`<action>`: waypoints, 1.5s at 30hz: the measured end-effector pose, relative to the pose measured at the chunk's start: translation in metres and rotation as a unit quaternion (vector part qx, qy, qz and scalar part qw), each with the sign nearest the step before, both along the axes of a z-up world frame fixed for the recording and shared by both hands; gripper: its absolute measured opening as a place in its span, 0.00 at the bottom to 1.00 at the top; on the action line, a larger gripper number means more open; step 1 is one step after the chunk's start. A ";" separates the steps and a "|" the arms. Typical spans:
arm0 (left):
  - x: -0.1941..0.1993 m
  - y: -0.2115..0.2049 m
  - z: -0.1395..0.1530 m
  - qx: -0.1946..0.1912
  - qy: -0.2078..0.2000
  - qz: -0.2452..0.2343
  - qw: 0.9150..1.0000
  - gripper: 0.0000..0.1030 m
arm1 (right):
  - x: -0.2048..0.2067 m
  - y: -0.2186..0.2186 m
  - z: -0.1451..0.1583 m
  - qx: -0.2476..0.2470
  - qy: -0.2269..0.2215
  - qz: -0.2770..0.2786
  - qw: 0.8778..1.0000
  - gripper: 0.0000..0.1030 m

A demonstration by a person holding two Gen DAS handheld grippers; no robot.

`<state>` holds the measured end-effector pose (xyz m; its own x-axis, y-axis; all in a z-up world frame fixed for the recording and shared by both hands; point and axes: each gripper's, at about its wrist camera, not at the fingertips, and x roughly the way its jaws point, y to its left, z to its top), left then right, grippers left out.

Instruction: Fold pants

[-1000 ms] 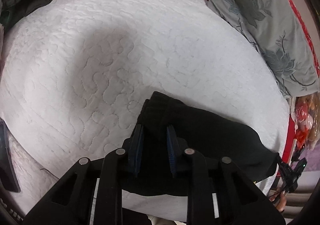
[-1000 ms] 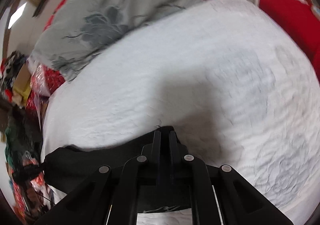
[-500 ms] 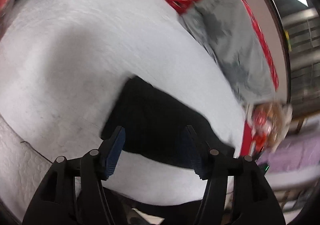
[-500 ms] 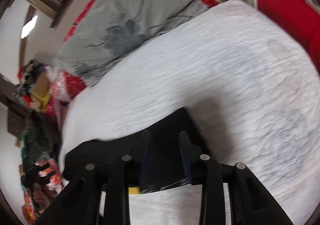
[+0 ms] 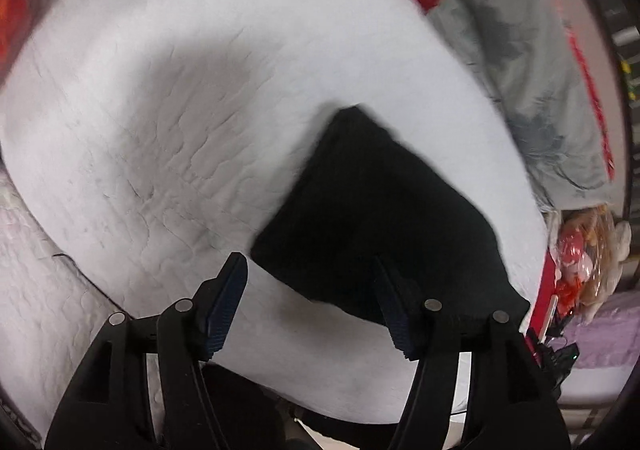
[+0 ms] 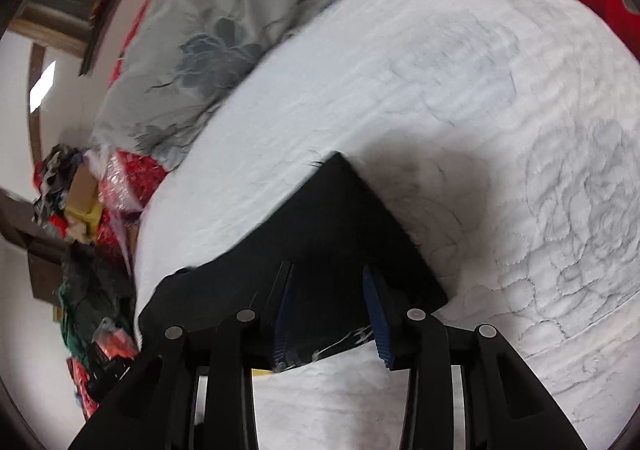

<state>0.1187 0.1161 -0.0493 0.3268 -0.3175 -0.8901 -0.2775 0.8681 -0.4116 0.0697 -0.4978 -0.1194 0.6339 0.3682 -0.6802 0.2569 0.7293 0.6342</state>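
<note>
Pants flat on bed, just beyond both gaping grippers.

The near edge of the black pants is hidden behind the right gripper. The clutter beside the white quilted bed is blurred beyond telling.

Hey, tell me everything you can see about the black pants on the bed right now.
The black pants lie folded into a flat, roughly rectangular bundle on the white quilted bedspread, near its front edge. The cloth looks soft and plain dark; motion blur hides any detail. One corner points toward the grey floral pillow. Both the left gripper and the right gripper stand open over the bundle, with neither pressing on it.
</note>
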 end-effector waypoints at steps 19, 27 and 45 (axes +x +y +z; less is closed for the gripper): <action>-0.044 -0.329 -0.008 -0.134 0.098 -0.138 0.976 0.60 | -0.030 -0.054 0.060 -0.007 -0.021 0.031 0.999 0.60; -0.067 -0.368 -0.043 -0.191 0.163 -0.083 0.964 0.60 | -0.024 -0.070 0.040 -0.005 0.007 0.054 0.999 0.62; -0.040 -0.293 -0.033 -0.169 0.119 -0.056 0.977 0.60 | 0.015 -0.036 -0.005 0.023 0.011 0.146 0.989 0.61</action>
